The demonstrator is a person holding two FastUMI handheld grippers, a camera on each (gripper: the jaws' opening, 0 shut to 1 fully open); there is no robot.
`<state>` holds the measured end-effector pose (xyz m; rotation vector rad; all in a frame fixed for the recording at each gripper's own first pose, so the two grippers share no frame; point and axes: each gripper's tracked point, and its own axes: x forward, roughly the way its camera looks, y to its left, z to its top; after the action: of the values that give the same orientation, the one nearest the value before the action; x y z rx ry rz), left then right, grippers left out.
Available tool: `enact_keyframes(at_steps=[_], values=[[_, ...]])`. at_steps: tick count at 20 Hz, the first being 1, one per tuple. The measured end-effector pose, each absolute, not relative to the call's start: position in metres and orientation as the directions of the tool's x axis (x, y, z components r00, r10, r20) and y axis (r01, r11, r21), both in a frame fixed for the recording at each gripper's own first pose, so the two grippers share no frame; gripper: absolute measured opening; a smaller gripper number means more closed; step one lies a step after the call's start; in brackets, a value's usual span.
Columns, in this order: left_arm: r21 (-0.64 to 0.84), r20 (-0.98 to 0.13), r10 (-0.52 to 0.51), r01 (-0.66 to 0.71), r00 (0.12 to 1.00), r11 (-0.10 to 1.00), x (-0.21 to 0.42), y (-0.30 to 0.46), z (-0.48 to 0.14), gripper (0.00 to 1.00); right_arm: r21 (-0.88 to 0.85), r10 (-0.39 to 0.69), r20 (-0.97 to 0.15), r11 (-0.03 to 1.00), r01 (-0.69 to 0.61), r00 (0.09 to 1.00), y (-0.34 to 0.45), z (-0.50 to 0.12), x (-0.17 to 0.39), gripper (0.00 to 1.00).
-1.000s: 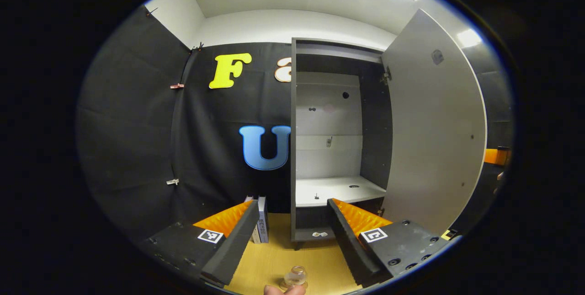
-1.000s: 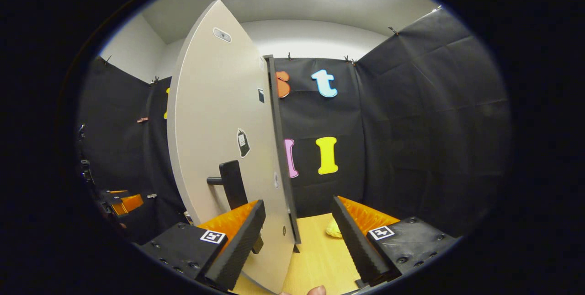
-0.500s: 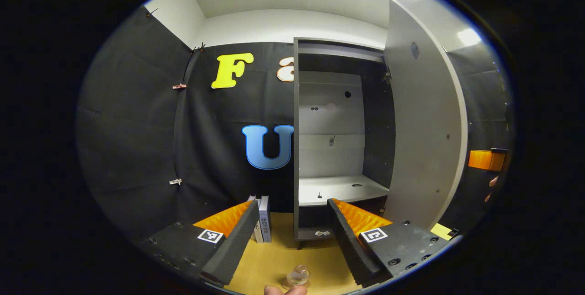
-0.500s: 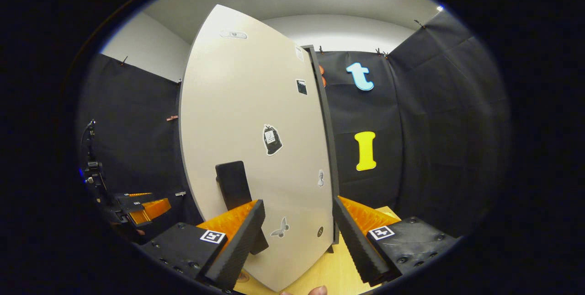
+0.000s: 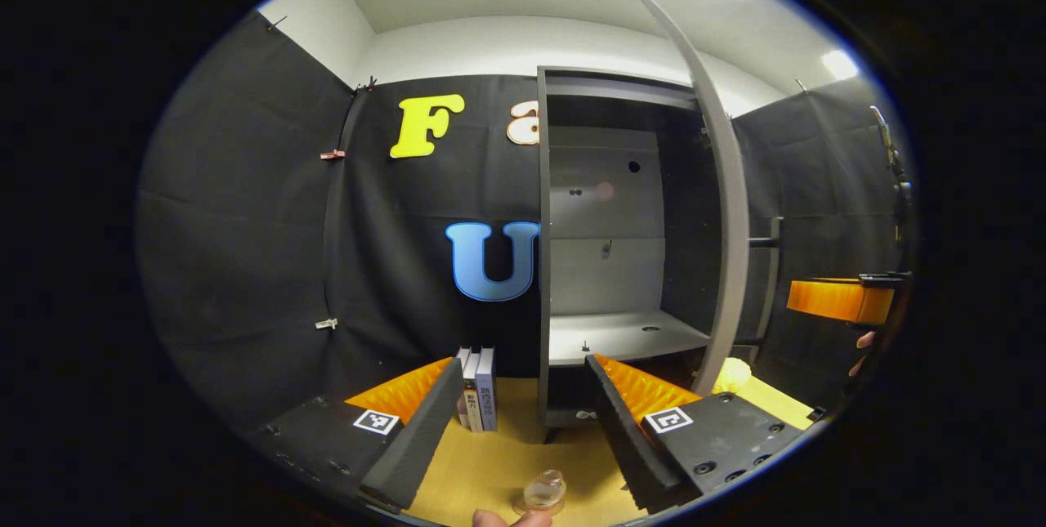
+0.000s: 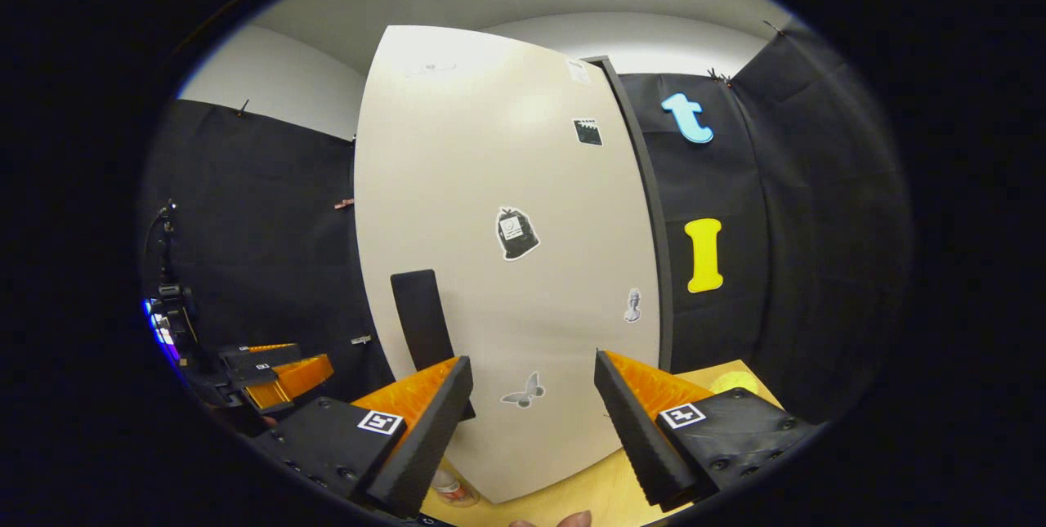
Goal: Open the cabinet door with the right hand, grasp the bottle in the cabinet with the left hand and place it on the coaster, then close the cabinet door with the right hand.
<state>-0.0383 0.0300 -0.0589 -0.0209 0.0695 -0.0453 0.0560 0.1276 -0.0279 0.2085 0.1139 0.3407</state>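
On the table, low between the left gripper (image 5: 515,413)'s wide-open fingers, stands the small clear bottle (image 5: 545,490). It looks light, hard and slippery; hold it around its middle. The cabinet door (image 6: 507,265) stands part open before the right gripper (image 6: 531,421), whose fingers are spread wide, empty, near the dark handle (image 6: 421,319).

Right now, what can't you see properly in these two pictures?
- Coaster: left gripper view, the bottle standing on it hides it near the bottom edge.
- Cabinet inside: right gripper view, the cabinet door covers it.
- Door handle: its lower end sits behind the right hand-held gripper.
- Book spines: left gripper view, print too small.
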Motion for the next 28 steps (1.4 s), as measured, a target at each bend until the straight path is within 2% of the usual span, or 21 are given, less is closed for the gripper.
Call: enact_keyframes(at_steps=[5, 18, 28], values=[[-0.029, -0.066, -0.054, 0.052, 0.996, 0.998, -0.039, 0.024, -0.057, 0.92, 0.211, 0.301, -0.083, 0.937, -0.278, 0.95, 0.112, -0.031, 0.057, 0.98], [0.017, -0.035, -0.105, 0.105, 0.994, 0.994, -0.043, -0.008, -0.044, 0.93, 0.055, 0.164, -0.057, 0.986, -0.161, 0.985, 0.074, -0.026, 0.056, 0.98], [0.023, -0.037, -0.111, 0.112, 0.993, 0.993, -0.047, -0.018, -0.045, 0.93, 0.087, 0.108, -0.078, 0.991, -0.101, 0.991, 0.056, -0.027, 0.053, 0.98]])
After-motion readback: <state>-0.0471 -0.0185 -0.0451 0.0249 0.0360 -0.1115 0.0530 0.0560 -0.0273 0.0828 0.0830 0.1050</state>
